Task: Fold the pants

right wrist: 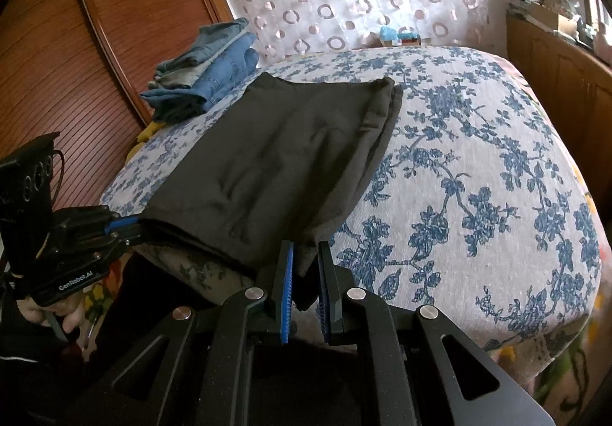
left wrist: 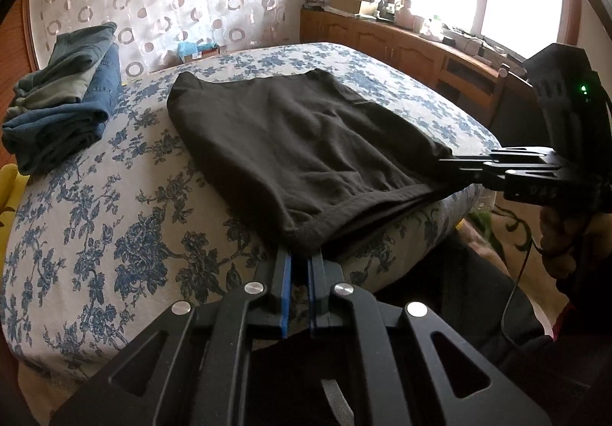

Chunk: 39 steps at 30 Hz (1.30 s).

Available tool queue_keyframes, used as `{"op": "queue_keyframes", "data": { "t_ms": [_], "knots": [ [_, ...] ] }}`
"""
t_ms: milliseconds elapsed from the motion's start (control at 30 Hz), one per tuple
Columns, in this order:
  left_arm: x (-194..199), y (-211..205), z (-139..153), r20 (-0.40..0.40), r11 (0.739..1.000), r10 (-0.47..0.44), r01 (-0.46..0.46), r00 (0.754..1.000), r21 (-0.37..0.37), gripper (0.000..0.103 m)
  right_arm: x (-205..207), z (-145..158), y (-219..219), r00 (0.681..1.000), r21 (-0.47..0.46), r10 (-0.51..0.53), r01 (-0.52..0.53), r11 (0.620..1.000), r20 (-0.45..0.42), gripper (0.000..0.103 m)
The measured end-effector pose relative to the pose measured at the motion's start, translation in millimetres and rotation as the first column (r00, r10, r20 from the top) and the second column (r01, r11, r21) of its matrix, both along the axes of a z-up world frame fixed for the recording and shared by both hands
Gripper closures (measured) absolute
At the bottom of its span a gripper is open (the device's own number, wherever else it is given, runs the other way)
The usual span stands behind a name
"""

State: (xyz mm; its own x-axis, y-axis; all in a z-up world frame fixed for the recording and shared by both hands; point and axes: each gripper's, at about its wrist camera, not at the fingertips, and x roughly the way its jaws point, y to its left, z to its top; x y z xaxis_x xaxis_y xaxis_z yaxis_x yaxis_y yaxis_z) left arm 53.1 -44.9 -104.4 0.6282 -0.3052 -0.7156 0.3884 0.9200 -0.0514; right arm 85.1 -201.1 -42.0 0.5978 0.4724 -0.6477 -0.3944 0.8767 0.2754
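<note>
Dark brown pants (left wrist: 302, 147) lie folded on the flowered bed (left wrist: 114, 219), their near edge hanging just over the bed's front. My left gripper (left wrist: 300, 257) is shut on the near left corner of that edge, cloth pinched between its blue pads. At the other end of the edge, my right gripper (left wrist: 445, 160) enters from the right and holds the near right corner. In the right wrist view the pants (right wrist: 275, 158) stretch away, my right gripper (right wrist: 306, 254) is shut on a bunch of cloth, and my left gripper (right wrist: 134, 225) grips the left corner.
A pile of folded jeans and green-grey clothes (left wrist: 65, 97) sits at the bed's far left. A wooden cupboard (left wrist: 401, 43) with clutter runs under the bright window on the right. A wooden sliding door (right wrist: 76, 62) stands left of the bed. A chair back (left wrist: 493, 89) is close by.
</note>
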Motion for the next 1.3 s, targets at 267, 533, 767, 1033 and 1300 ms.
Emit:
{"op": "queue_keyframes", "data": {
  "t_ms": [267, 533, 767, 1033, 1300],
  "knots": [
    [-14.1, 3.0, 22.9, 0.039, 0.999, -0.024, 0.025, 0.999, -0.04, 0.096, -10.5, 11.5, -0.3, 1.0, 0.006, 0.009, -0.009, 1.0, 0.024, 0.092],
    [-23.7, 1.7, 36.8, 0.061, 0.997, -0.057, 0.06, 0.997, -0.05, 0.096, -30.0, 24.2, -10.8, 0.998, 0.011, 0.013, -0.013, 1.0, 0.054, 0.092],
    [-17.7, -0.3, 43.2, 0.081, 0.997, -0.061, 0.066, 0.995, -0.05, 0.096, -33.9, 29.2, -19.5, 0.997, 0.021, 0.012, -0.014, 1.0, 0.077, 0.092],
    [29.7, 4.8, 42.7, 0.096, 0.999, -0.004, 0.009, 0.995, -0.051, 0.096, 2.3, 32.3, -11.2, 0.994, 0.027, -0.011, 0.008, 1.0, 0.106, 0.092],
    [74.5, 11.0, 56.9, 0.13, 0.995, 0.082, -0.073, 0.988, -0.074, 0.096, 49.2, 41.3, 1.0, 0.989, 0.034, -0.043, 0.038, 0.999, 0.144, 0.092]
  ]
}}
